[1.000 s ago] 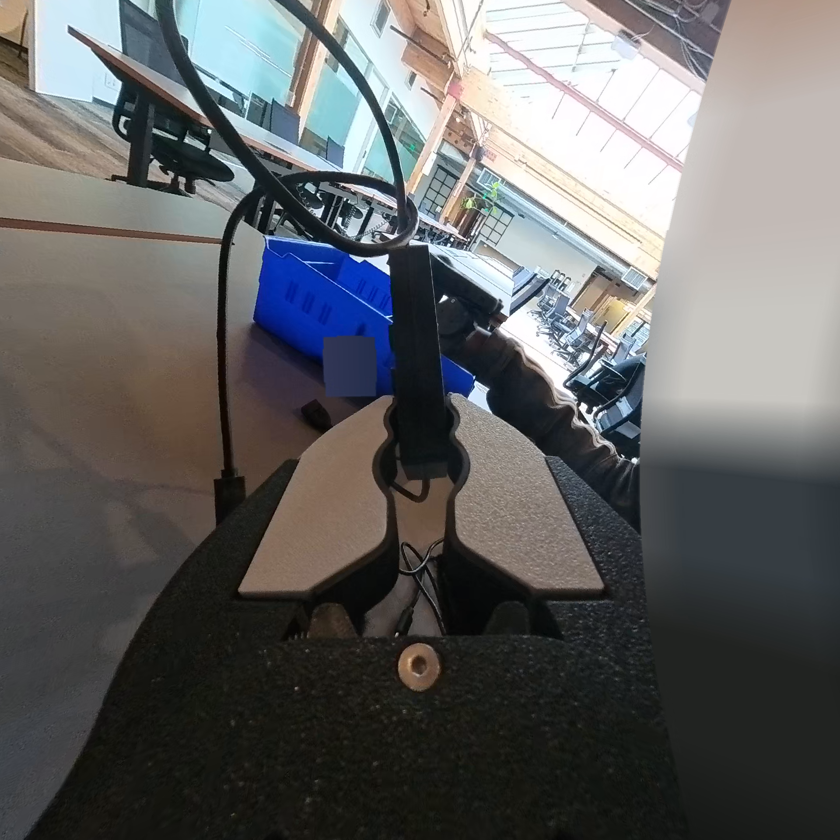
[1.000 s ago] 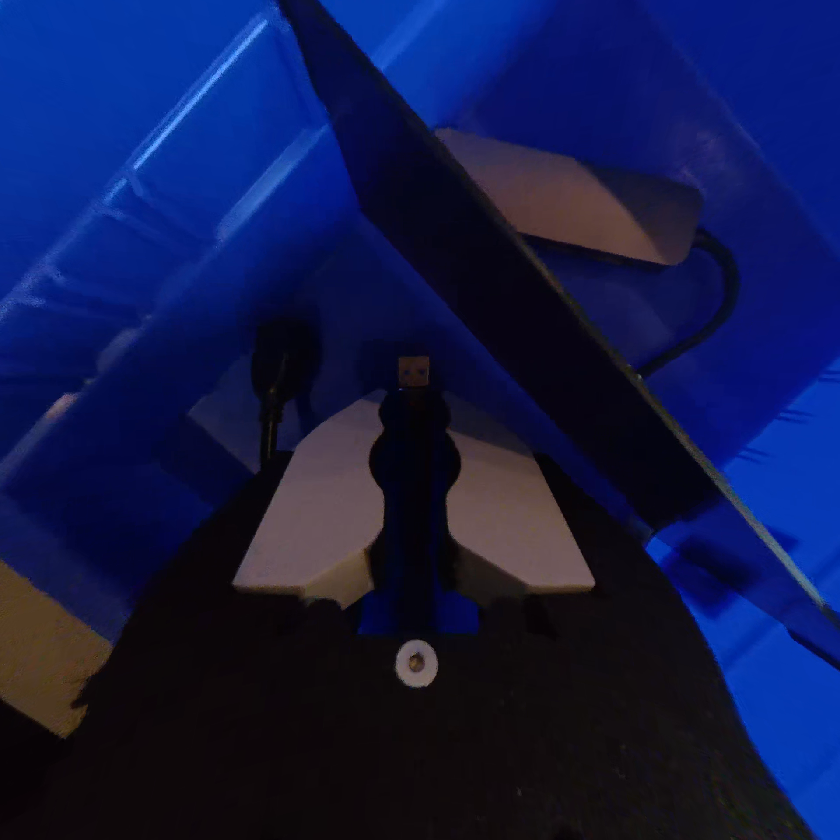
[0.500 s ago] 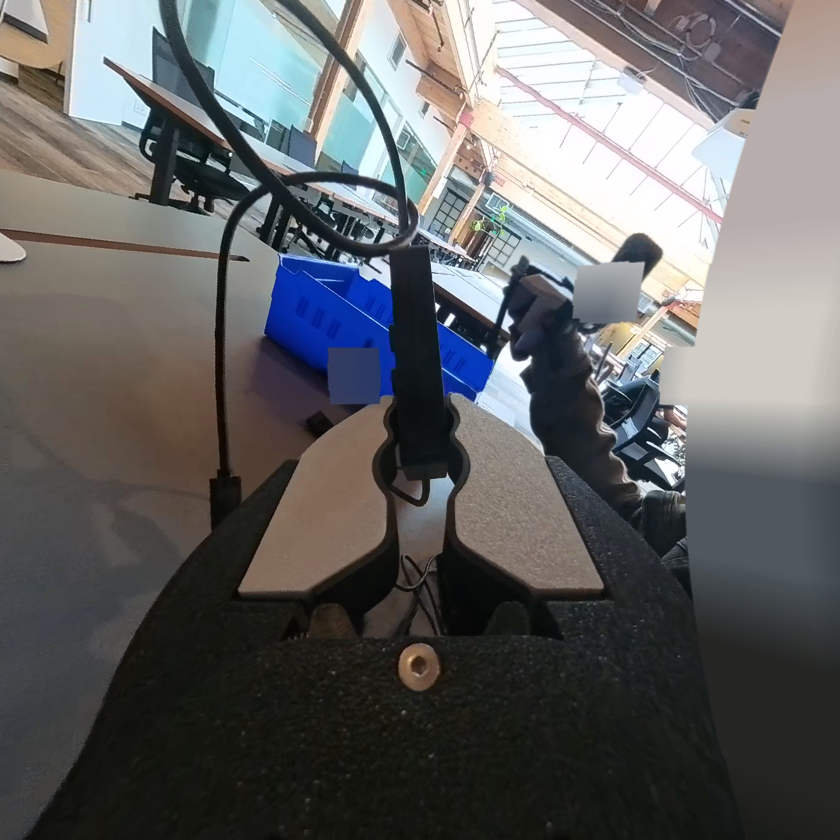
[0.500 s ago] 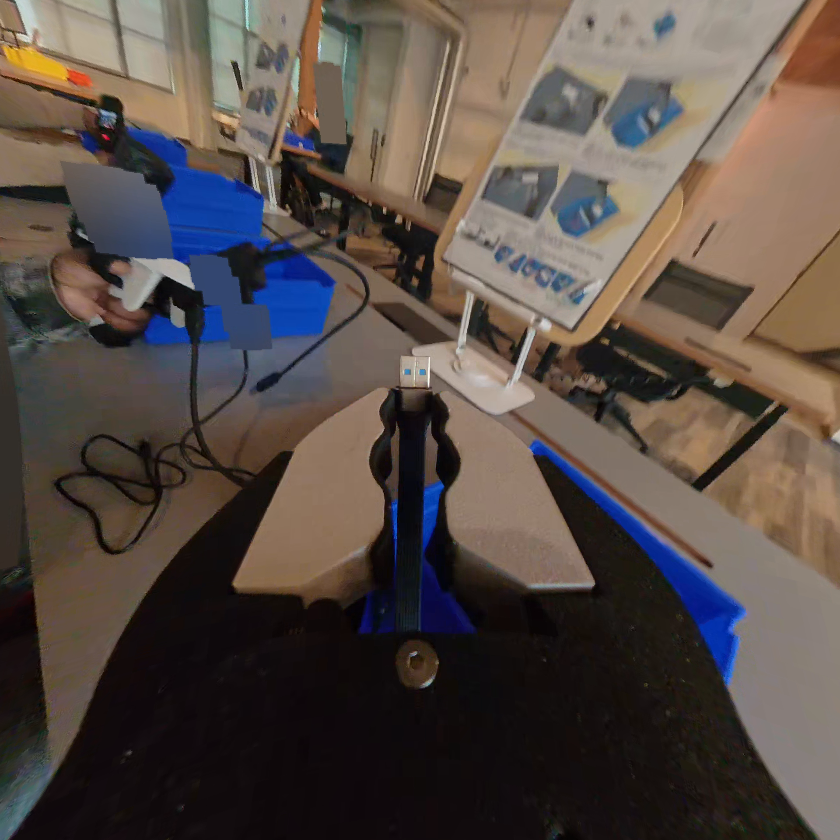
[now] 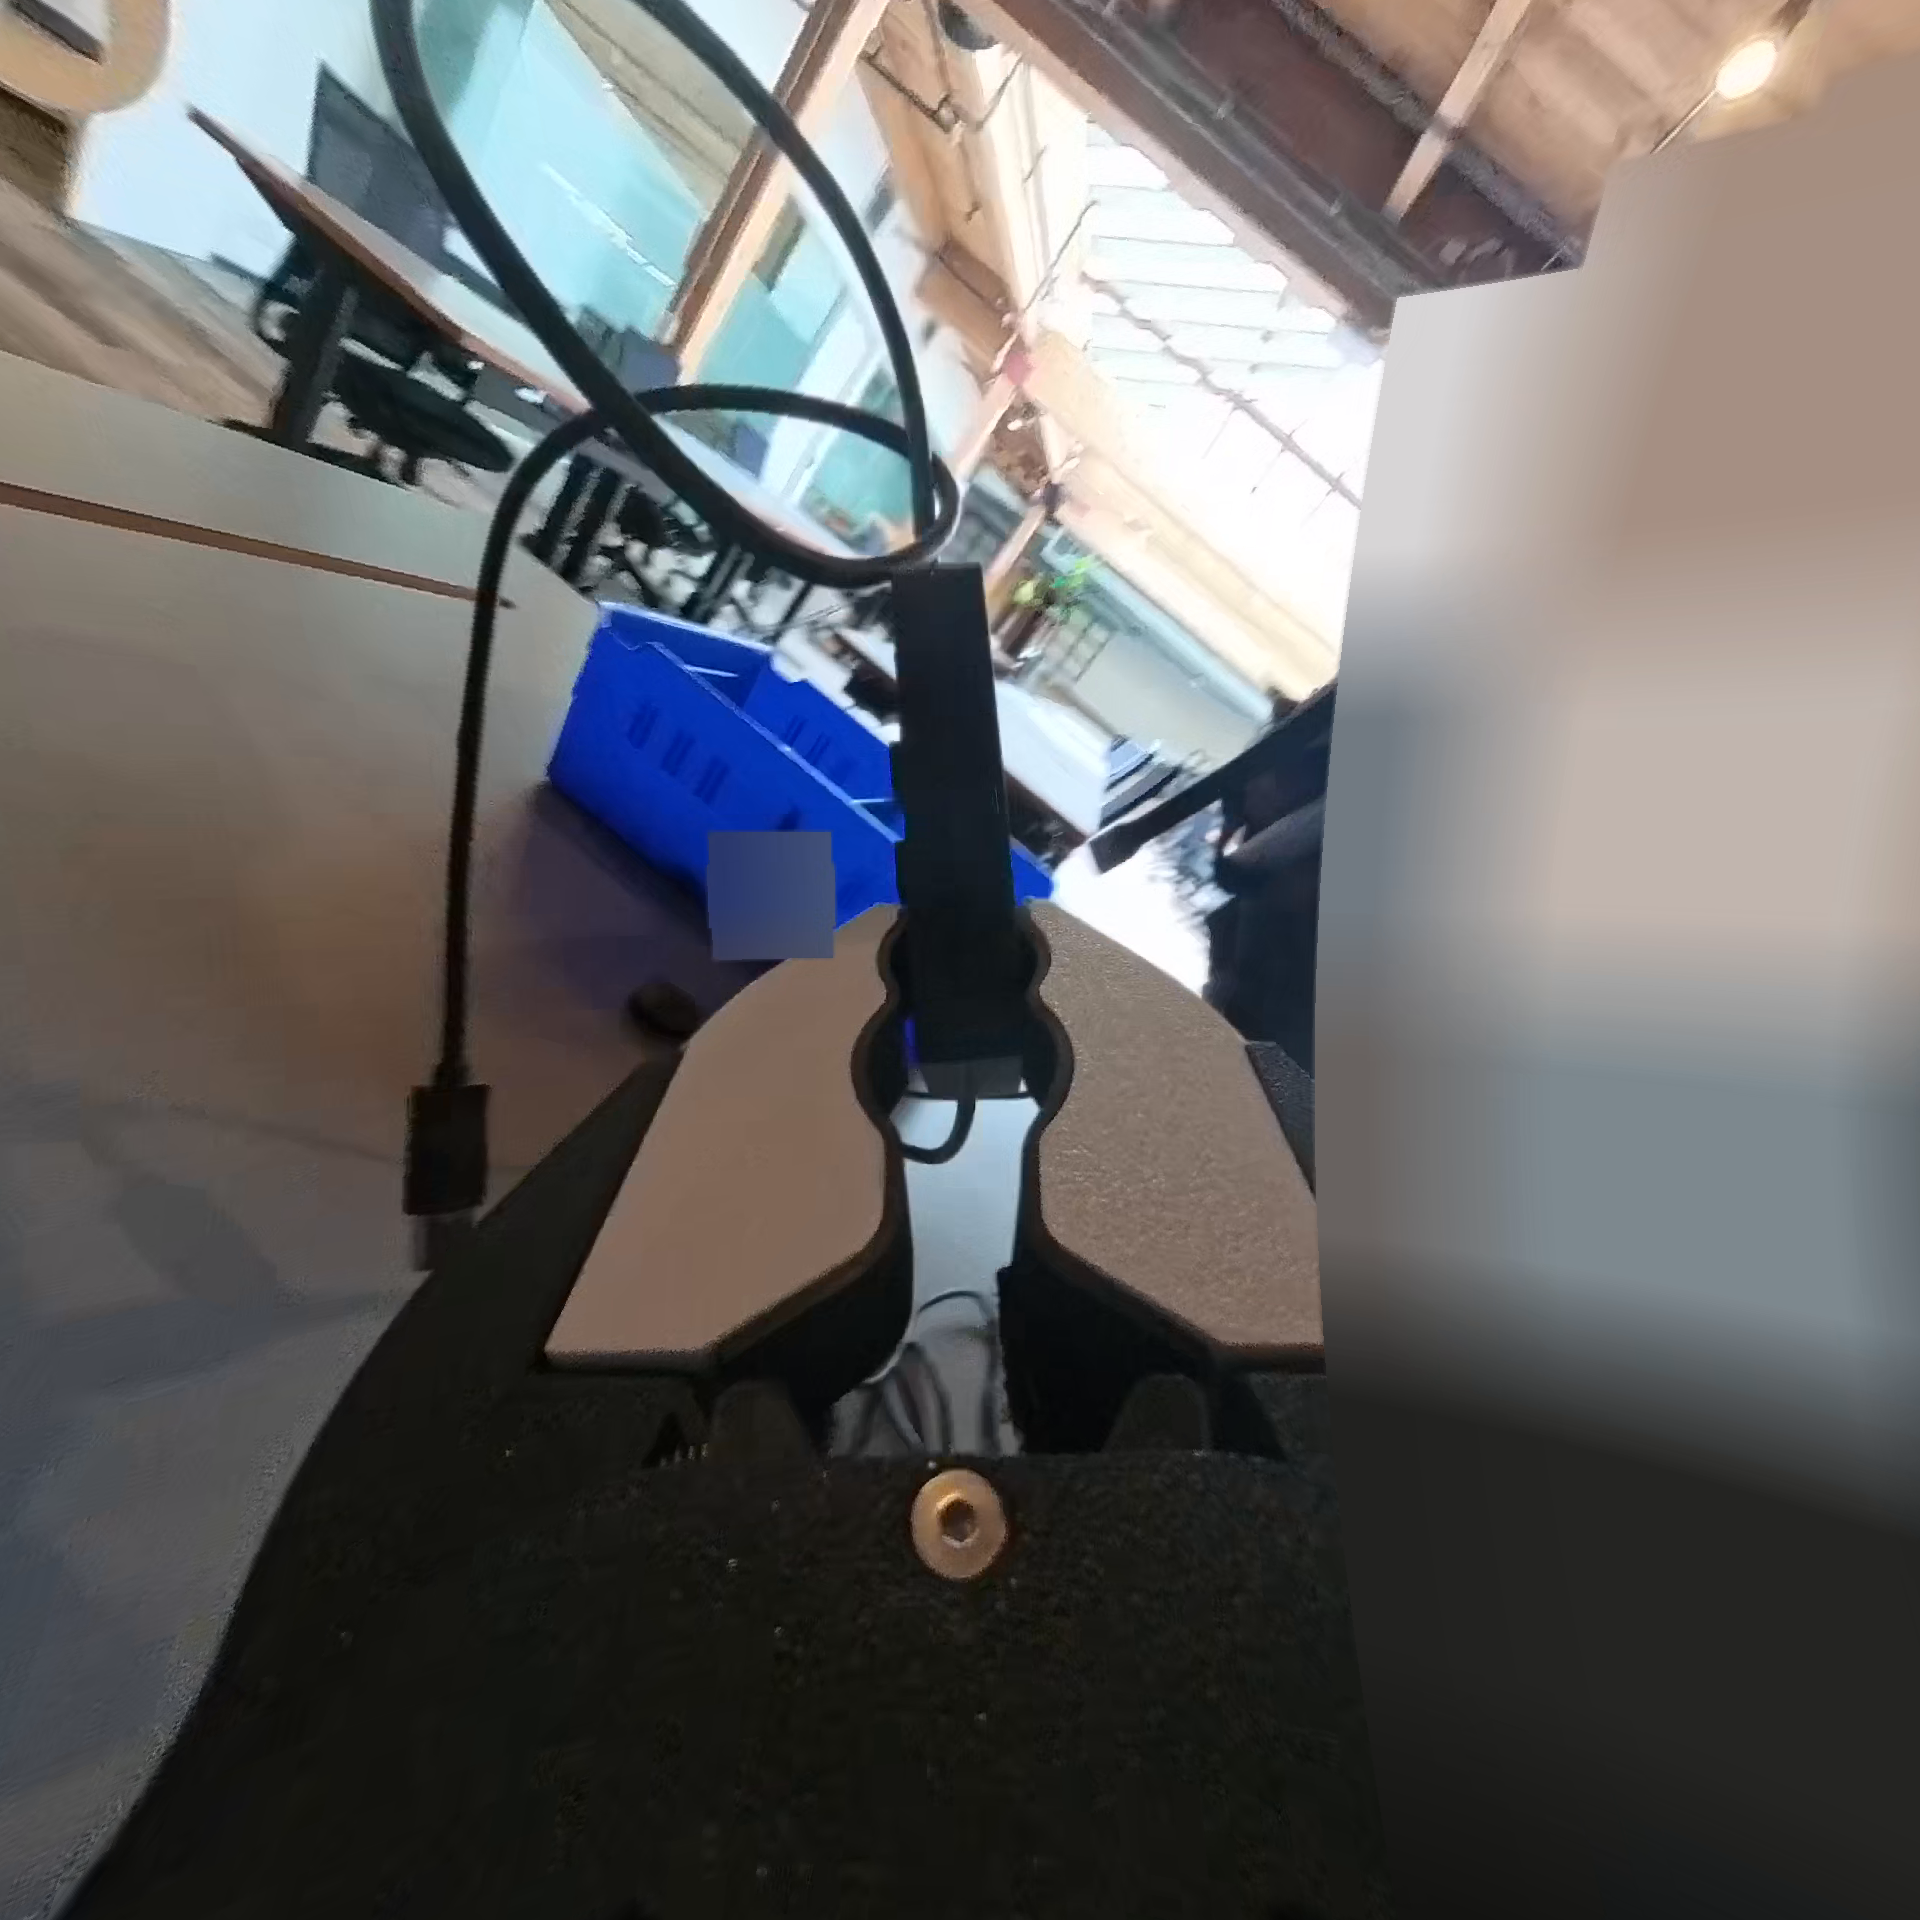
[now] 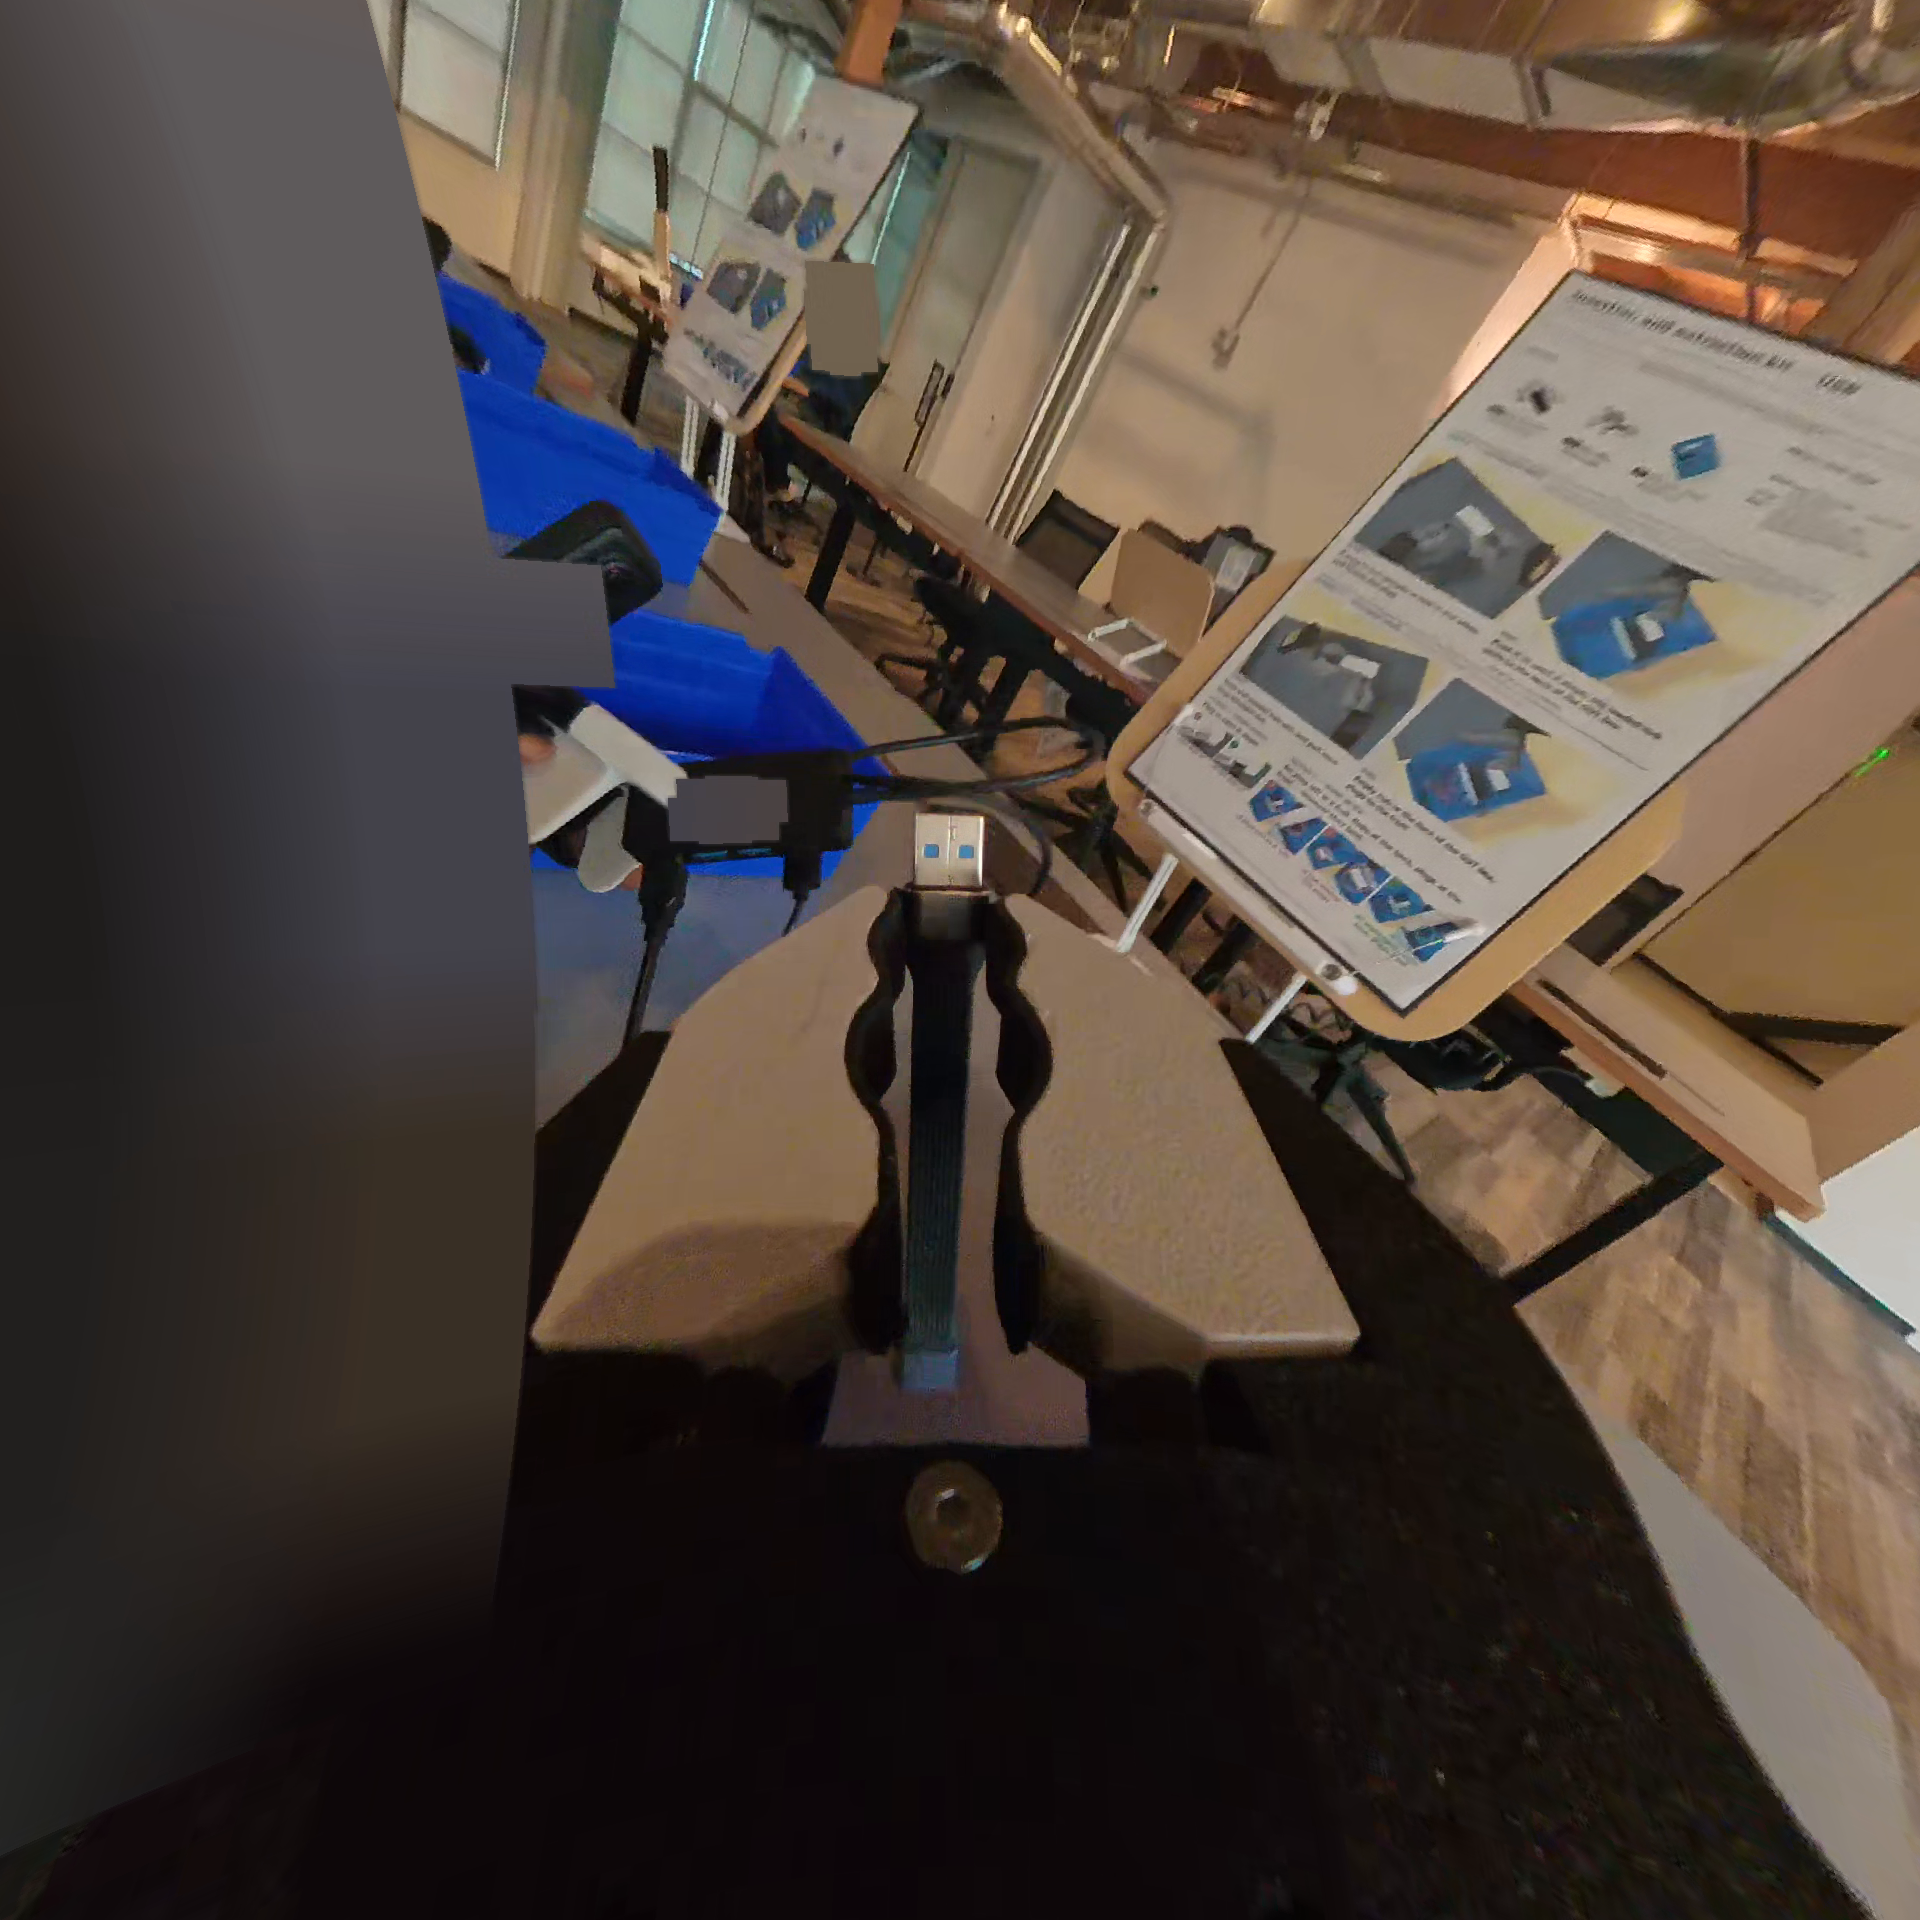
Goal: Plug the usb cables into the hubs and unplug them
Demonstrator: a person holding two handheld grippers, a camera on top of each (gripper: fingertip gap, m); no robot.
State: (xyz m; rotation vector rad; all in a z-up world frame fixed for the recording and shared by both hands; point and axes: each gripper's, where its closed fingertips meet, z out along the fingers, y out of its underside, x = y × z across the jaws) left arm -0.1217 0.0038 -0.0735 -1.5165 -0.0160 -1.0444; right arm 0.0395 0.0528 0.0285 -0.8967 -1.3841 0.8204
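Between the closed jaws of the right hand-held gripper a light, rigid USB plug is pinched by its moulded body, while a slim, stiff black hub is clamped in the left hand-held gripper.

Open-plan office or workshop hall, used as a workstation floor. Long grey tables stood in rows with black office chairs beneath. Exposed timber beams and skylights ran overhead, with metal ducting under the ceiling. Glass partitions lined one side. Blue plastic bins sat on tables; illustrated instruction boards stood on stands.
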